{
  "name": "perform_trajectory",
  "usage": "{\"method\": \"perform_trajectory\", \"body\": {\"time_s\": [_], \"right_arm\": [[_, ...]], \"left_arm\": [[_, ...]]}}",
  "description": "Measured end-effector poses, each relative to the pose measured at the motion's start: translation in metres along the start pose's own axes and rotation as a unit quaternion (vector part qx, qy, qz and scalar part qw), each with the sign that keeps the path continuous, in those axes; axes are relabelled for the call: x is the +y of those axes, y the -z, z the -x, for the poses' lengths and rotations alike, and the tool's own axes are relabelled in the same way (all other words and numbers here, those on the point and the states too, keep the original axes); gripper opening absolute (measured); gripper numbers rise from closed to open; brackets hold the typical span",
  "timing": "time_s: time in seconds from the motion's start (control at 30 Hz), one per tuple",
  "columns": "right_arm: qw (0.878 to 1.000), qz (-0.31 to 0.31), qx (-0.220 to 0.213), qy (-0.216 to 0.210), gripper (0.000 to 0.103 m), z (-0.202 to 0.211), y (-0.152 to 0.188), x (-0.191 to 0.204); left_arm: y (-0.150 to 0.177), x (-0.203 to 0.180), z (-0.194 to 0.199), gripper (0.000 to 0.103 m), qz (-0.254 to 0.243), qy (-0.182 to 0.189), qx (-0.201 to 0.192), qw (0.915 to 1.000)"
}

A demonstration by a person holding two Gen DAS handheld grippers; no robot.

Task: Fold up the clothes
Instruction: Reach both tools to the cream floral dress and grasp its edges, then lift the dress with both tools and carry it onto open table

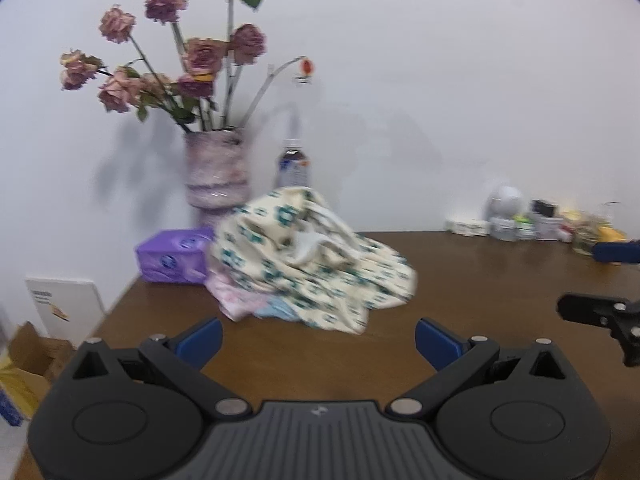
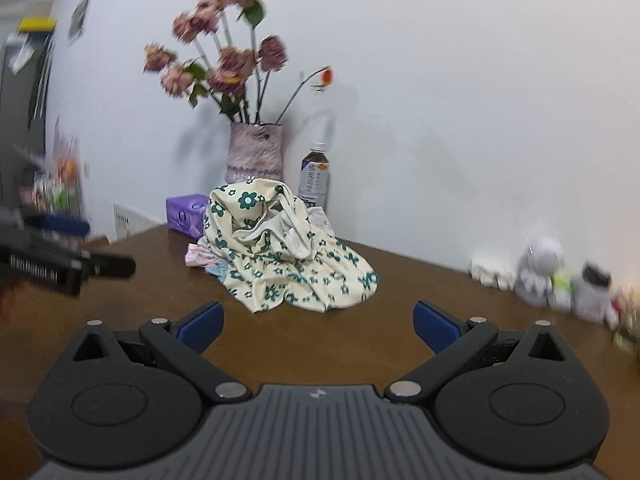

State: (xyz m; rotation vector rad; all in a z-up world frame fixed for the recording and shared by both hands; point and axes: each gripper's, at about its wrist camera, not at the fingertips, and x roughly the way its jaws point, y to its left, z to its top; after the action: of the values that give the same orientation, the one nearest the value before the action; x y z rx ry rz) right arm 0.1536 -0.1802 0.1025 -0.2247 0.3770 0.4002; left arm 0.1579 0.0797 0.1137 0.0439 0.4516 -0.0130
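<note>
On the dark brown wooden table [image 1: 460, 280], a crumpled cream garment with teal flower print [image 2: 288, 256] lies heaped over pink and pale blue cloth [image 1: 256, 304], mostly hidden beneath it. Bunched so, its long axis cannot be told. Both the left gripper [image 1: 318, 340] and right gripper [image 2: 318, 326] hover short of it, blue fingers [image 2: 200, 326] spread wide, empty. Small items at the far right are blurred.

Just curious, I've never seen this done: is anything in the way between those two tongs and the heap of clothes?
Nothing visible: only bare table lies between the open left tongs, the open right tongs and the clothes.
</note>
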Motion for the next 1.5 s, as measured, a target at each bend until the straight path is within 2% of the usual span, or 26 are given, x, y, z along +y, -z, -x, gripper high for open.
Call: {"method": "perform_trajectory", "body": {"time_s": [0.13, 0.27, 0.37, 0.43, 0.6, 0.63, 0.67, 0.7, 0.73, 0.77, 0.8, 0.83, 0.87, 0.93, 1.07, 1.2, 1.3, 1.4, 1.5], "right_arm": [[0.999, 0.045, 0.005, 0.014, 0.102, -0.050, -0.021, 0.011], [0.999, 0.045, 0.017, 0.022, 0.102, -0.117, -0.040, 0.014], [0.999, 0.029, 0.032, 0.024, 0.093, -0.171, -0.049, 0.012], [0.999, 0.016, 0.042, 0.021, 0.084, -0.205, -0.053, 0.009], [0.998, -0.009, 0.066, 0.008, 0.075, -0.276, -0.051, 0.003], [0.997, -0.014, 0.069, 0.008, 0.070, -0.286, -0.050, 0.001], [0.997, -0.021, 0.071, 0.005, 0.066, -0.295, -0.048, -0.001], [0.997, -0.031, 0.075, 0.001, 0.052, -0.301, -0.047, -0.003], [0.996, -0.042, 0.078, -0.003, 0.043, -0.307, -0.046, -0.005], [0.995, -0.055, 0.077, -0.008, 0.023, -0.307, -0.046, -0.009], [0.995, -0.068, 0.076, -0.013, 0.009, -0.307, -0.045, -0.013], [0.994, -0.081, 0.075, -0.018, 0.004, -0.307, -0.045, -0.016], [0.994, -0.087, 0.068, -0.020, 0.003, -0.304, -0.047, -0.019], [0.995, -0.090, 0.046, -0.014, 0.002, -0.289, -0.055, -0.022], [0.996, -0.092, -0.019, -0.006, 0.002, -0.238, -0.093, -0.029], [0.991, -0.086, -0.101, 0.015, 0.001, -0.164, -0.143, -0.040], [0.982, -0.081, -0.166, 0.032, 0.001, -0.090, -0.176, -0.050], [0.968, -0.081, -0.232, 0.048, 0.001, -0.010, -0.201, -0.061], [0.954, -0.080, -0.285, 0.055, 0.001, 0.065, -0.215, -0.068]], "left_arm": [[-0.023, 0.017, -0.042, 0.102, 0.001, -0.030, 0.001, 0.9995], [-0.049, 0.024, -0.092, 0.102, -0.021, -0.067, -0.017, 0.9974], [-0.062, 0.029, -0.137, 0.096, -0.036, -0.089, -0.018, 0.9952], [-0.066, 0.032, -0.165, 0.094, -0.042, -0.097, -0.013, 0.9943], [-0.067, 0.034, -0.216, 0.091, -0.058, -0.095, -0.002, 0.9938], [-0.065, 0.034, -0.223, 0.089, -0.065, -0.093, 0.001, 0.9936], [-0.064, 0.034, -0.229, 0.084, -0.073, -0.090, 0.004, 0.9933], [-0.062, 0.033, -0.234, 0.079, -0.080, -0.087, 0.009, 0.9929], [-0.061, 0.032, -0.238, 0.062, -0.087, -0.085, 0.016, 0.9925], [-0.059, 0.030, -0.242, 0.043, -0.094, -0.083, 0.022, 0.9919], [-0.059, 0.031, -0.244, 0.033, -0.094, -0.081, 0.027, 0.9920], [-0.061, 0.032, -0.243, 0.018, -0.085, -0.072, 0.029, 0.9933], [-0.064, 0.033, -0.239, 0.011, -0.078, -0.064, 0.025, 0.9945], [-0.073, 0.035, -0.230, 0.008, -0.068, -0.051, 0.012, 0.9963], [-0.103, 0.027, -0.190, 0.006, -0.077, -0.026, -0.039, 0.9959], [-0.144, 0.015, -0.123, 0.006, -0.071, 0.004, -0.104, 0.9921], [-0.173, 0.010, -0.056, 0.006, -0.054, 0.032, -0.158, 0.9854], [-0.193, 0.005, 0.019, 0.006, -0.043, 0.064, -0.207, 0.9752], [-0.200, -0.001, 0.080, 0.007, -0.035, 0.100, -0.232, 0.9669]]}}
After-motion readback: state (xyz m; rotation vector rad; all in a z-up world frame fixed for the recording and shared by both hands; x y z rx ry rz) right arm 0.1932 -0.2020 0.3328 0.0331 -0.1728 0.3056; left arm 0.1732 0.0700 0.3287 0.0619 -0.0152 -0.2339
